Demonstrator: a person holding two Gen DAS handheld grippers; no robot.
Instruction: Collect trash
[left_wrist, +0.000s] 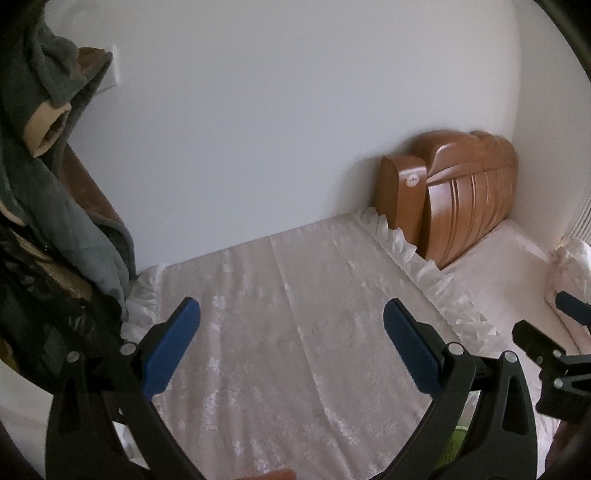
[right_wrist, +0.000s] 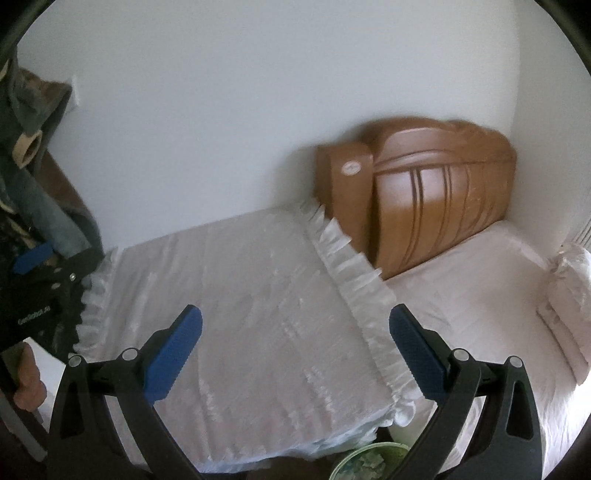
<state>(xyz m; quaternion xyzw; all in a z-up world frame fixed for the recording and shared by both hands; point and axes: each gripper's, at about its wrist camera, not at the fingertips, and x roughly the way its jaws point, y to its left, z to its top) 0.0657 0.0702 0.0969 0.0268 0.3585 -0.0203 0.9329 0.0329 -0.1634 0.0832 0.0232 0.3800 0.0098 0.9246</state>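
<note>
Frankly, from where one stands, little trash is on show. Biggest in view is the bed (right_wrist: 480, 280), made up in pale sheets, with a wooden headboard (right_wrist: 436, 192) against the white wall. Next comes the lace cloth (right_wrist: 240, 295) with a frilled edge, spread flat over what looks like a low bench beside the bed; nothing lies on it. Clothes (left_wrist: 55, 206) hang in a dark heap on the left.

Smaller, and low at the edge of the right view, is a round green bin (right_wrist: 369, 463), tucked between bench and bed. Inside it sit pale crumpled scraps, paper or wrapper by the look, though only a sliver shows. That is the only trash I can make out.

Such scraps should be light, soft and easily crushed, not slippery; a pinch on a raised crease would do. The bin itself looks thin-walled and light, best taken by the rim.

Both tools hang over the cloth. The left claw (left_wrist: 291, 347) stands wide apart, holding nothing; the right claw (right_wrist: 295, 350) likewise gapes empty.
</note>
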